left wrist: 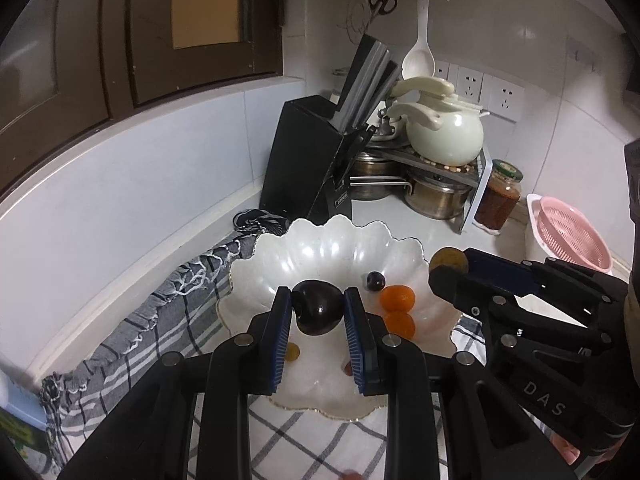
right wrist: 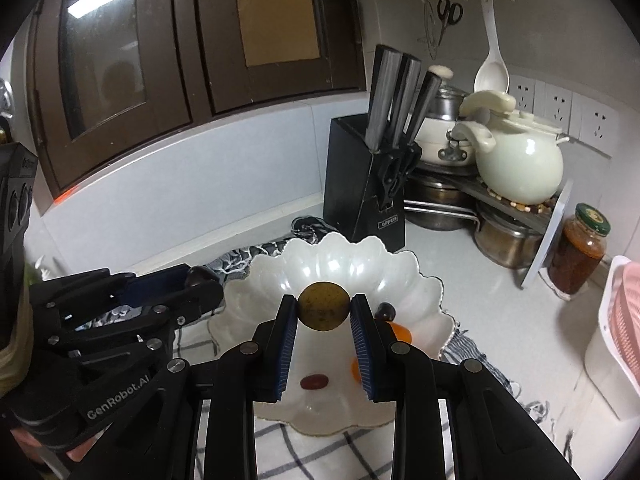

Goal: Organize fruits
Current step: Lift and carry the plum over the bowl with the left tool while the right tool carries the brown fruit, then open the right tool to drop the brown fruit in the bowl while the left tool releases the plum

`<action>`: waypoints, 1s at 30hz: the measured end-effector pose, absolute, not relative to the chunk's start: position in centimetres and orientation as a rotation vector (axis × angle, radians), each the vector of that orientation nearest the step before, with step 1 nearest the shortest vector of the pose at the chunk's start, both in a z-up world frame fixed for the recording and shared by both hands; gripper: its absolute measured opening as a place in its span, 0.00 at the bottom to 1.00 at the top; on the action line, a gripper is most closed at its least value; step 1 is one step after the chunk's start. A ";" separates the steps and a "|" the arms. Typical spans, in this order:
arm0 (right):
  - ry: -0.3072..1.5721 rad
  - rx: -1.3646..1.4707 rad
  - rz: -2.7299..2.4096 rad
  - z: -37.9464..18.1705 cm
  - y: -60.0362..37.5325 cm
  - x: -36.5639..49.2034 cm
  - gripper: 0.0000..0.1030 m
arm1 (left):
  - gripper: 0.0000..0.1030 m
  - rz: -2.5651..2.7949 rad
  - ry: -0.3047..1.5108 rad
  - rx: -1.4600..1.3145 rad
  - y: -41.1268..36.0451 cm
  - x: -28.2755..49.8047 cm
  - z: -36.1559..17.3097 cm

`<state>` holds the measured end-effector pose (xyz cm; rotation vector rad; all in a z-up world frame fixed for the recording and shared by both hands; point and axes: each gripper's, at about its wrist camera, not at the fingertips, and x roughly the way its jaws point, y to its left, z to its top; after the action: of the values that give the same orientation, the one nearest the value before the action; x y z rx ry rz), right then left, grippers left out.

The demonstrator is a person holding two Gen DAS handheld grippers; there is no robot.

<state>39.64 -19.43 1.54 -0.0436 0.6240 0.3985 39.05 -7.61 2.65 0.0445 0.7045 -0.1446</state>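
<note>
Placing step. Left gripper (left wrist: 317, 307) clamped on plum (left wrist: 318, 307); right gripper (right wrist: 323, 307) clamped on longan (right wrist: 324, 306), both over bowl (right wrist: 424, 292). Next: lower toward bare 12 o'clock area, part jaws.

Centre frame, the white bowl (right wrist: 424, 292) lies open from above. At upper right the knife block (right wrist: 362, 184) and pot rack (right wrist: 516, 204) crowd the table (right wrist: 480, 304); the pink colander (right wrist: 624, 316) blocks the right edge.

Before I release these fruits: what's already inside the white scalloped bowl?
In the white bowl: two orange kumquats, a small dark plum, a reddish date and a small yellowish fruit. Gripper fingers hide part of the floor.
</note>
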 end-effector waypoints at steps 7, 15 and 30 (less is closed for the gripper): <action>0.676 -0.029 0.381 0.8 -19.5 42.1 0.28 | 0.26 -0.161 0.747 0.065 -8.2 41.7 2.0; 0.728 -0.050 0.339 -0.5 -19.6 44.4 0.28 | 0.26 -0.166 0.812 0.103 -8.6 44.4 0.2; 0.853 -0.083 0.293 -4.1 -18.7 48.4 0.28 | 0.26 -0.150 0.978 0.110 -8.2 49.2 -4.8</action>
<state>48.40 -18.73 -4.14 -0.0830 0.8532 0.2934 49.16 -8.15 -4.82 0.1095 0.9784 -0.1498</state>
